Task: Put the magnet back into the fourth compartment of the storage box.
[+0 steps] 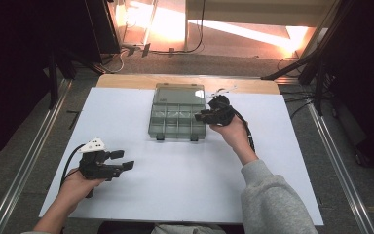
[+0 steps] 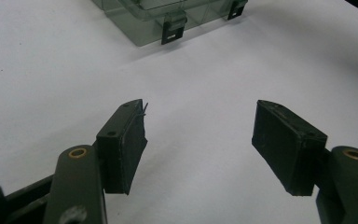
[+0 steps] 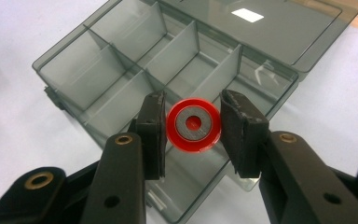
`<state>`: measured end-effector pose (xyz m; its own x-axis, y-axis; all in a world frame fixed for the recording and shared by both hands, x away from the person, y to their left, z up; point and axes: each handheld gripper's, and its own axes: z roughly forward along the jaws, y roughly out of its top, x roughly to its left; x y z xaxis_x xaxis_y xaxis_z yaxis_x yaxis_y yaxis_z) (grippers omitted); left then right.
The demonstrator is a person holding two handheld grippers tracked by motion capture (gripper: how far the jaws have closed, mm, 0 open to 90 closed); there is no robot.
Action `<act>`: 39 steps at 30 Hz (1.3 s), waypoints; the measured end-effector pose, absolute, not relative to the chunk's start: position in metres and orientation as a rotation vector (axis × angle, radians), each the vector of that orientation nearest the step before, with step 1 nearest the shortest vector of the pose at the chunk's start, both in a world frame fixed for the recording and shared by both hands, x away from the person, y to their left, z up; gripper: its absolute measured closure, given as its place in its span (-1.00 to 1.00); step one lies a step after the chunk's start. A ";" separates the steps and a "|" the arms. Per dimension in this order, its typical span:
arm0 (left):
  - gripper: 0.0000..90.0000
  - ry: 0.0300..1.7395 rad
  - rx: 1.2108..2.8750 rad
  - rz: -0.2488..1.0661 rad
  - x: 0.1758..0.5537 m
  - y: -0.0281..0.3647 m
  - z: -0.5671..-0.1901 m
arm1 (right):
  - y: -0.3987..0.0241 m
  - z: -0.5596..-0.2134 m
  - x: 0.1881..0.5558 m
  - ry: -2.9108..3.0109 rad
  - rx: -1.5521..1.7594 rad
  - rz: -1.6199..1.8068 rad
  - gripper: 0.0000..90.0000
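Up on the high view, a clear compartment box point(image 1: 177, 118) sits toward the far edge of the white table point(image 1: 175, 195), its lid folded back flat behind it. The right gripper point(image 1: 200, 116) reaches in at the box's right side, the tips over the right end of the tray, with the person's hand point(image 1: 233, 134) and grey sleeve point(image 1: 272, 200) trailing back from it. The left gripper point(image 1: 123, 161) hovers low over the bare table well to the near left of the box, its jaws spread with nothing between them. Along the left gripper view, the two black pads point(image 2: 123, 147) stand wide apart over empty white surface, and the front wall of the box point(image 2: 168, 21) with its two dark latches lies well beyond them. Along the right gripper view, the jaws are clamped on a red ring point(image 3: 194, 125) with a grey metal face, one pad pressing each side of its rim. The ring hangs held on edge just above the box point(image 3: 121, 74), over the compartment at the near corner of the tray, whose dividers run away behind it; all the compartments I can see look bare.
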<state>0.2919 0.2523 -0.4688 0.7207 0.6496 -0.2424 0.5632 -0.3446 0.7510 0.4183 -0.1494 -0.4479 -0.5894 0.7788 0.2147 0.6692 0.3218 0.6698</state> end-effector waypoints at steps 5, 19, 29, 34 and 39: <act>-0.24 0.917 2.038 0.124 0.292 0.251 -0.470 | -0.149 -0.449 0.425 2.423 1.354 1.113 0.41; -0.24 0.921 2.041 0.124 0.293 0.252 -0.470 | -0.146 -0.454 0.437 2.401 1.362 1.114 0.40; -0.24 0.921 2.042 0.128 0.292 0.252 -0.471 | -0.143 -0.457 0.445 2.381 1.375 1.099 0.40; -0.24 0.921 2.045 0.129 0.292 0.252 -0.470 | -0.142 -0.461 0.448 2.375 1.378 1.090 0.40; -0.24 0.918 2.044 0.127 0.292 0.252 -0.471 | -0.143 -0.463 0.451 2.356 1.388 1.094 0.40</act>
